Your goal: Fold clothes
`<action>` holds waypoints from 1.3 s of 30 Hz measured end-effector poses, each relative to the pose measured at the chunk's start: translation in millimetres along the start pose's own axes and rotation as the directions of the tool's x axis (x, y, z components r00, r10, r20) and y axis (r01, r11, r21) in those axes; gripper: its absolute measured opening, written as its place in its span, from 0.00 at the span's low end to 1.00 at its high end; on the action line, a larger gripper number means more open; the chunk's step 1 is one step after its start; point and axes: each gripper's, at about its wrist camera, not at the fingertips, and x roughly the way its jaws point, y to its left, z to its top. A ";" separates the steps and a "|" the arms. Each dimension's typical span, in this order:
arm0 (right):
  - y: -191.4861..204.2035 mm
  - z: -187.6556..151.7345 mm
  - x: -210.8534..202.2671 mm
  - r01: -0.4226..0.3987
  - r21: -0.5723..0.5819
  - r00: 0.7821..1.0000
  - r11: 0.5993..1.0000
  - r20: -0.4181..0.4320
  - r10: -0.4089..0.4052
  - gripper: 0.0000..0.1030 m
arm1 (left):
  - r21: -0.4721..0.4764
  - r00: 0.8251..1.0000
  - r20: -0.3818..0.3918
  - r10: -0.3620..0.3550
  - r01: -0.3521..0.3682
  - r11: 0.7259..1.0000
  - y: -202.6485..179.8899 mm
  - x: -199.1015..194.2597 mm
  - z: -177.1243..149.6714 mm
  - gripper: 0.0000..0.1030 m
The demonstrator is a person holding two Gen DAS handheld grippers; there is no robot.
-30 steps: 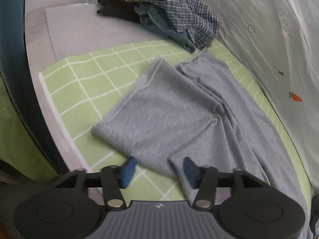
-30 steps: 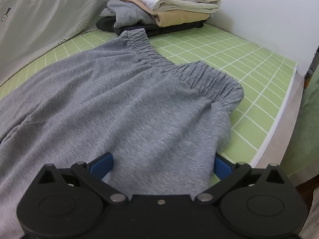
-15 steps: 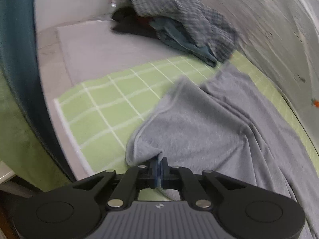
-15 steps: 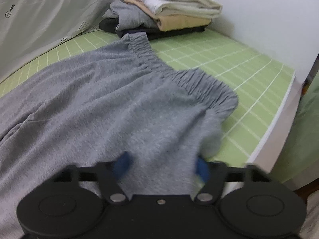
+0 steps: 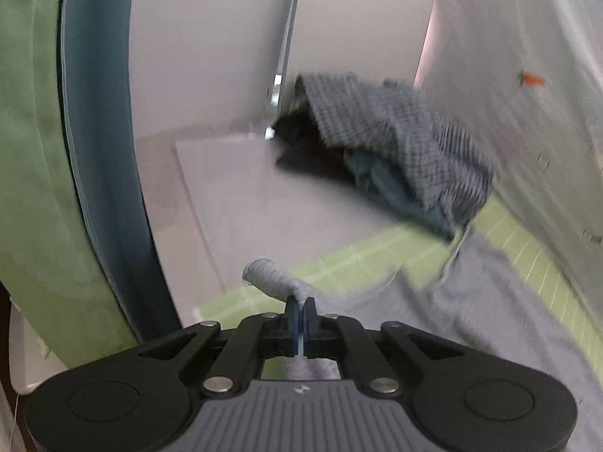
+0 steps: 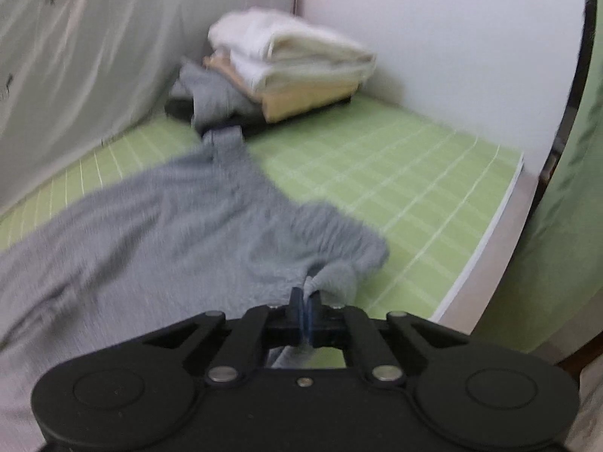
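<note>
Grey shorts [image 5: 471, 312] lie on a green checked mat [image 5: 350, 260]. My left gripper [image 5: 300, 307] is shut on the shorts' leg hem, and a rolled corner of cloth sticks out past the fingers, lifted off the mat. In the right wrist view the same grey shorts [image 6: 158, 226] spread over the mat [image 6: 395, 173], and my right gripper [image 6: 304, 303] is shut on the cloth near the elastic waistband, pulling it up into a peak.
A heap of unfolded clothes with a checked shirt [image 5: 395, 139] on top lies at the far left end. A stack of folded clothes [image 6: 290, 71] stands in the far corner by the white wall. A white curtain with carrots [image 6: 94, 56] runs along the back.
Both grippers closed on the shorts: the left on the leg hem, the right near the waistband. Both have since lifted, pulling the cloth up off the mat.
</note>
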 end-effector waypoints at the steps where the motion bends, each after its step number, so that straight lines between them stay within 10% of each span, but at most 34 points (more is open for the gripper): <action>1: -0.4 5.6 -4.0 -0.003 0.004 1.000 1.000 0.019 0.003 0.02 | 0.004 1.000 0.012 -0.008 0.008 1.000 -4.0 -3.4 3.5 0.02; 13: 33.9 53.5 -1.6 -0.037 -0.003 0.993 0.999 0.115 0.037 0.02 | 0.127 0.992 0.116 -0.049 0.034 0.991 -70.7 -6.1 20.1 0.02; 22: 80.9 86.7 21.2 -0.028 0.000 0.984 1.000 0.174 0.027 0.02 | 0.033 0.984 0.162 -0.074 0.069 0.997 -122.5 3.7 52.2 0.02; 39: 182.7 150.4 119.7 0.047 -0.121 0.986 0.992 0.163 -0.027 0.01 | 0.056 0.998 0.056 -0.005 0.002 0.998 -224.6 133.6 76.6 0.02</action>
